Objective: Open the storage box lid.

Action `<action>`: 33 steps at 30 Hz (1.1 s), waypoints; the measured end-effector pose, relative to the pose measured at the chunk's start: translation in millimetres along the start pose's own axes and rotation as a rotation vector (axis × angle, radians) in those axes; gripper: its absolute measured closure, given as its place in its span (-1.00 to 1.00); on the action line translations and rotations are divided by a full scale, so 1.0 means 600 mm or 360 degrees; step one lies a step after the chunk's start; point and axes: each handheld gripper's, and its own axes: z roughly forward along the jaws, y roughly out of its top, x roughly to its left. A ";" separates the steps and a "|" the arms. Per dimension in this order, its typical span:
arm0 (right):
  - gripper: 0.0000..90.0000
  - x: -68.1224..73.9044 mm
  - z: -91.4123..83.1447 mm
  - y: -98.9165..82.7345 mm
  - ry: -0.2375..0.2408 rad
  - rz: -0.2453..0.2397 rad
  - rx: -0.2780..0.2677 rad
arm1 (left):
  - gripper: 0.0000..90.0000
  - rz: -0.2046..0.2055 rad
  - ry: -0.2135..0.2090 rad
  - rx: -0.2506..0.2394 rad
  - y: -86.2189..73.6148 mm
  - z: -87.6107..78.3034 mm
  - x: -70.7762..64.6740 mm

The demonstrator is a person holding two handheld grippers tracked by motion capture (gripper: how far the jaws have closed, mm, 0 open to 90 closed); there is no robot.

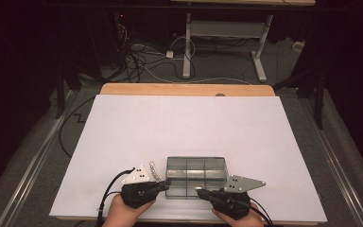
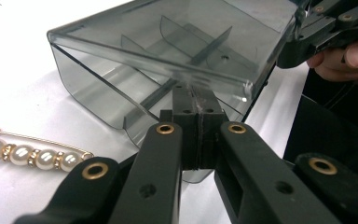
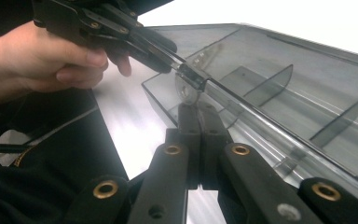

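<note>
Your left gripper (image 1: pixel 166 185) and right gripper (image 1: pixel 199 191) are each fully closed, pinching the near rim of the smoky divided box (image 1: pixel 196 171) at lower centre of the high view, which steadies it from two points. The pearl pin (image 2: pixel 28 154) lies just beside it, lower left in the left gripper view.

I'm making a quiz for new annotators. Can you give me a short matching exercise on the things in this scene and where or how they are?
Things:
1. clear box
2. pearl pin
3. left hand-held gripper
4. sheet

Descriptions:
A. white, covers the tabletop
B. lies on the sheet beside the box
C. smoky grey, split by dividers
D. jaws shut at the box's near wall

Pairs: 1-C, 2-B, 3-D, 4-A
</note>
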 end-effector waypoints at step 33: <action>1.00 -0.026 -0.072 -0.025 -0.0252 0.0037 -0.0048 | 0.93 0.0017 0.0014 -0.0042 0.012 0.005 0.015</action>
